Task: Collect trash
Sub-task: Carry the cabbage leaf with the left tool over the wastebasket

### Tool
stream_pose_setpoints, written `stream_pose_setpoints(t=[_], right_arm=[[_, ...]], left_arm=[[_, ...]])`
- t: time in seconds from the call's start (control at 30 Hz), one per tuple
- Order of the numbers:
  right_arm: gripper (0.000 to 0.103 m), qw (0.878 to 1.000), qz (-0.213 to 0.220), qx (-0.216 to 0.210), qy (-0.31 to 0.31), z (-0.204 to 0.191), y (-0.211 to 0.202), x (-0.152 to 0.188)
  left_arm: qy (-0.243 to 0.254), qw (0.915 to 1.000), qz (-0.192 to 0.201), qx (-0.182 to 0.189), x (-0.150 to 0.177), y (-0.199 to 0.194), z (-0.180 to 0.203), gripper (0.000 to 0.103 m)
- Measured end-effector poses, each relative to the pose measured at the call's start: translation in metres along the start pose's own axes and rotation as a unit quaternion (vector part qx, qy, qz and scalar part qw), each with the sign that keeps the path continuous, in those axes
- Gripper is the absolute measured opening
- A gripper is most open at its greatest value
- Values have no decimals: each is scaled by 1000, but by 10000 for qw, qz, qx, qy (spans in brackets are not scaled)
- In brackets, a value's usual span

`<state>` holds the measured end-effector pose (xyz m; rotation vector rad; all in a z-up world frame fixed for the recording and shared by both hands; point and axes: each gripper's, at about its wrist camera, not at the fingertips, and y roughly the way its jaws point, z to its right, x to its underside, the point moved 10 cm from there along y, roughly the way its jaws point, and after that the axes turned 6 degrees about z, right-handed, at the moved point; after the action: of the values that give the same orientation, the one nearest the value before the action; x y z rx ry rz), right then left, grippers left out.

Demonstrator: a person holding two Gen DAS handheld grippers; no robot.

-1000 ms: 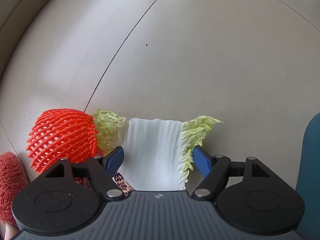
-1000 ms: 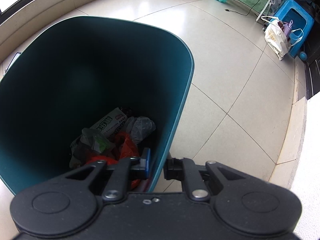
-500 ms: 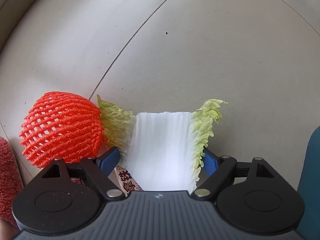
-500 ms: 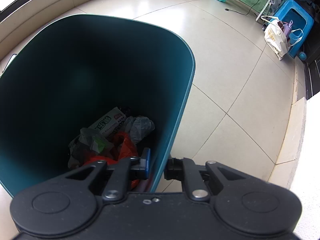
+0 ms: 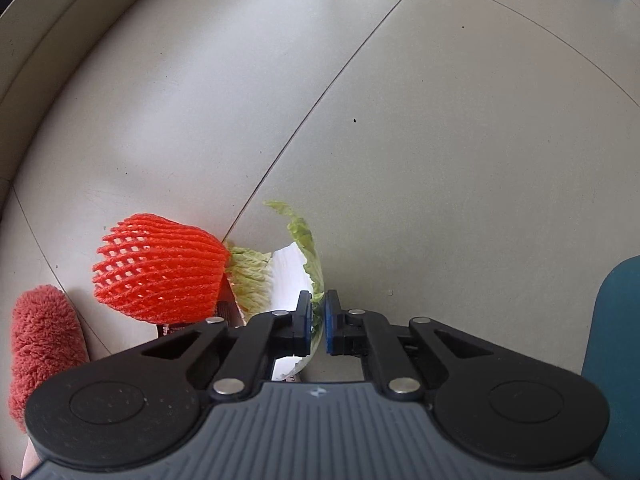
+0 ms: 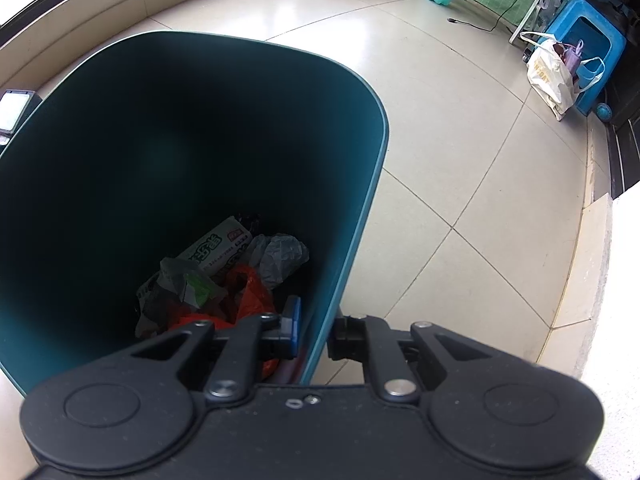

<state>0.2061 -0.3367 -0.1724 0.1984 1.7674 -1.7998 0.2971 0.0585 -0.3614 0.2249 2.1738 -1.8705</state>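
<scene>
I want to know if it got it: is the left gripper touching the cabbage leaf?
Touching. In the left wrist view the left gripper has just closed, and its blue pads pinch the green edge of the cabbage leaf between them.

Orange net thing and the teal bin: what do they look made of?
Orange net sleeve: looks like soft foam mesh, matte; open diamond lattice of thick, rounded strands, like a fruit cushion. Teal bin: likely moulded plastic, smooth and semi-matte; thin, even wall with a clean, rounded rim and soft sheen. The right claw is clamped on that wall without visibly bending it, which suggests it is fairly rigid.
</scene>
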Motion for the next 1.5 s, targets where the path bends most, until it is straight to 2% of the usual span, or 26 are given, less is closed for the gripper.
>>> stream_pose_setpoints(t=[0.07,0.27,0.53,0.73,0.83,1.03,1.33,1.5], right_arm=[[10,10000,46,12,6,1,-1,0],[10,9999,114,15,39,4,-5,0],[10,9999,136,-17,84,6,-7,-1],[9,9998,165,-36,128,7,-8,-1],[9,9997,183,-63,164,9,-8,-1],[9,9994,217,-108,253,13,-8,0],[9,9992,262,-133,281,16,-10,2],[10,9989,283,-185,315,18,-11,3]], left_arm=[[-100,9999,66,42,-4,-13,-13,4],[-315,9990,247,217,-10,-54,-20,4],[-228,9964,552,595,-20,-129,2,4],[80,9919,852,940,-26,-200,38,4],[303,9866,1023,1236,-28,-240,64,4],[772,9743,1349,1633,-20,-295,107,4],[1440,9550,1559,2072,2,-329,174,4],[1753,9493,1347,2237,13,-326,223,4]])
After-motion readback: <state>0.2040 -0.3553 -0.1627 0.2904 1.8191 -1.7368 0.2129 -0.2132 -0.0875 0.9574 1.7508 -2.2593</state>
